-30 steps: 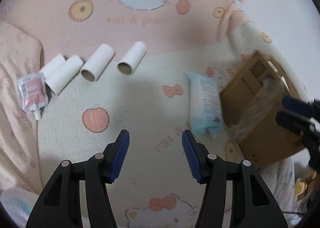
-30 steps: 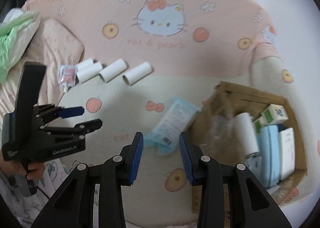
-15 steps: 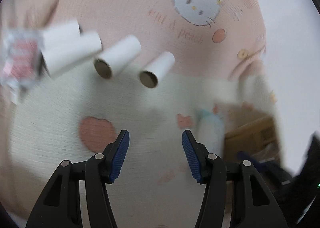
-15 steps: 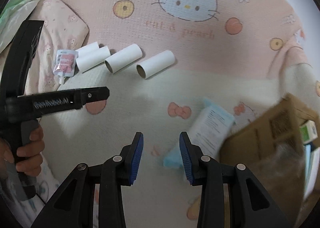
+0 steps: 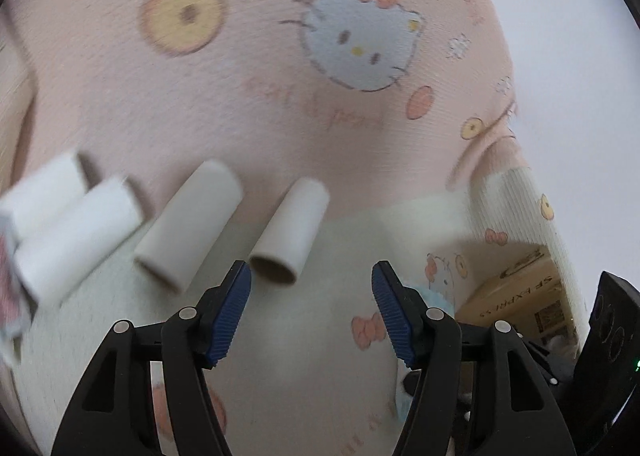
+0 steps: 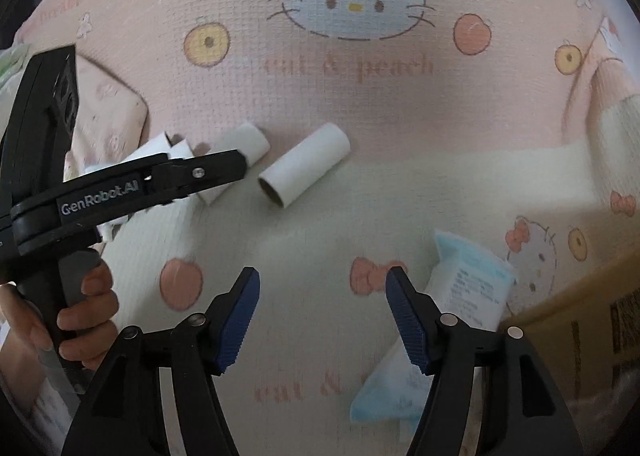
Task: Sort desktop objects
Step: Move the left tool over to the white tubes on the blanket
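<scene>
The right gripper [image 6: 322, 316] is wide open with nothing in it. A blue pack [image 6: 452, 304] lies just beside its right finger, next to a box [image 6: 580, 332]. The left gripper [image 5: 311, 304] is open too and holds nothing. Just past its left finger lies a tube [image 5: 290, 232]. Three more tubes [image 5: 188, 228] lie in a row to its left, on a pink cat blanket [image 5: 280, 95].

White cardboard tubes [image 6: 305, 169], a pale-blue tissue pack [image 6: 460, 296], a pink-and-cream blanket [image 6: 360, 67] printed with cats and peaches
</scene>
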The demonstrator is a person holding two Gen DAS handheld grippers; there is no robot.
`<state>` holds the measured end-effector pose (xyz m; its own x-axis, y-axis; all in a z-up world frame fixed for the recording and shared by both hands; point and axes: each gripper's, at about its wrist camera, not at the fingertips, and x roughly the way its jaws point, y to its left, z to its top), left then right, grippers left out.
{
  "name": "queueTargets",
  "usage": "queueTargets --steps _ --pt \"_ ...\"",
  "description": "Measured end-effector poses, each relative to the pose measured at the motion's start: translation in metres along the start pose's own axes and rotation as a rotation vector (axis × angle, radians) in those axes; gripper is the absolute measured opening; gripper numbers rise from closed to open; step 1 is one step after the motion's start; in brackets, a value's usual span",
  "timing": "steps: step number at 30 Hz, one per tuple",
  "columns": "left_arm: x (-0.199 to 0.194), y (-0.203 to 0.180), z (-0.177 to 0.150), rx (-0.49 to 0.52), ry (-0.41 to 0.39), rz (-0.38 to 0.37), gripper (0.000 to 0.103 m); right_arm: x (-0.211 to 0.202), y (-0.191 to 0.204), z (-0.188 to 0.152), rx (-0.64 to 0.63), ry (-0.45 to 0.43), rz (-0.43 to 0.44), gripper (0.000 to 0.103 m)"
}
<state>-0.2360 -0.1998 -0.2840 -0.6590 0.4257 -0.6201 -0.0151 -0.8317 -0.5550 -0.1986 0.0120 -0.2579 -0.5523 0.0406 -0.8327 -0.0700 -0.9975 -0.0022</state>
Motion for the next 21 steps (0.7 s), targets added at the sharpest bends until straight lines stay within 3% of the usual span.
queueTargets --steps 3,6,11,15,17,21 --pt "0.005 0.002 0.006 0.001 -0.026 -0.086 0.067 0.011 0.001 0.005 -0.023 0.008 -0.025 0.063" --pt "0.022 0.011 0.016 -0.017 -0.020 -0.019 0.064 0.023 0.006 0.014 -0.044 0.005 -0.025 0.063" --pt "0.041 0.033 0.026 -0.133 0.026 -0.024 0.051 0.040 0.008 0.025 -0.029 -0.010 -0.016 0.063" --pt "0.054 0.040 0.023 -0.206 0.123 -0.073 0.047 0.051 0.002 0.032 0.006 -0.015 0.021 0.063" --pt "0.056 0.037 0.021 -0.200 0.130 -0.084 0.047 0.057 0.001 0.036 0.014 -0.006 0.024 0.063" --pt "0.059 0.029 0.016 -0.162 0.132 -0.017 0.047 0.064 0.003 0.040 -0.017 -0.016 0.074 0.063"
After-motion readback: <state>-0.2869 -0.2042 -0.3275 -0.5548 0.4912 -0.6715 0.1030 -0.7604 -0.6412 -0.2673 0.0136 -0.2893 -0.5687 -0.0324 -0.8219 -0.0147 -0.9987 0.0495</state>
